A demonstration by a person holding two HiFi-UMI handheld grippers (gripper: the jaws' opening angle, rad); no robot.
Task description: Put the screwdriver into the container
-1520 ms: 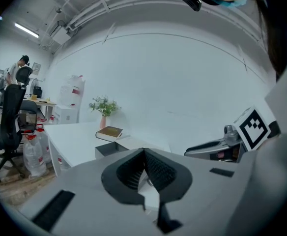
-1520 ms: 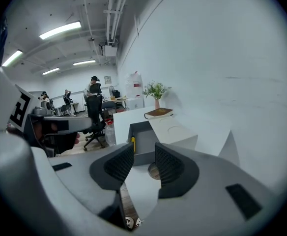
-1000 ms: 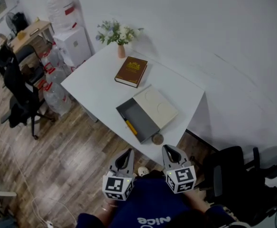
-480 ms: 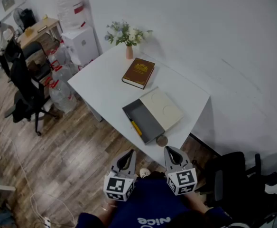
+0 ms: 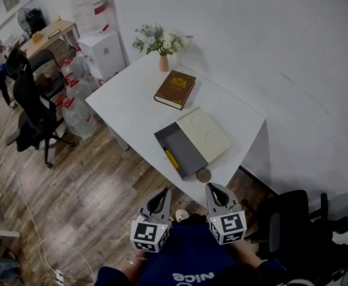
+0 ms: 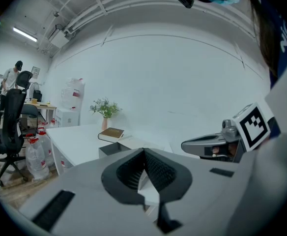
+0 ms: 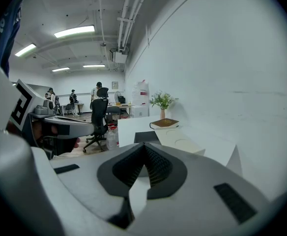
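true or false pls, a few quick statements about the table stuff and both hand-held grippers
1. The yellow screwdriver lies inside the grey container. True.
2. The brown book rests on the container's cream lid. False: it lies on the table, between the lid and the vase.
3. The right hand-held gripper holds the screwdriver. False: its jaws are shut on nothing.
4. The left hand-held gripper is shut and empty. True.

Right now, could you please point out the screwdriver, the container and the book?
Screwdriver point(image 5: 171, 159), head view, on its yellow handle.
Container point(image 5: 186, 146), head view, on its bare grey floor.
Book point(image 5: 175, 89), head view, on its brown cover.
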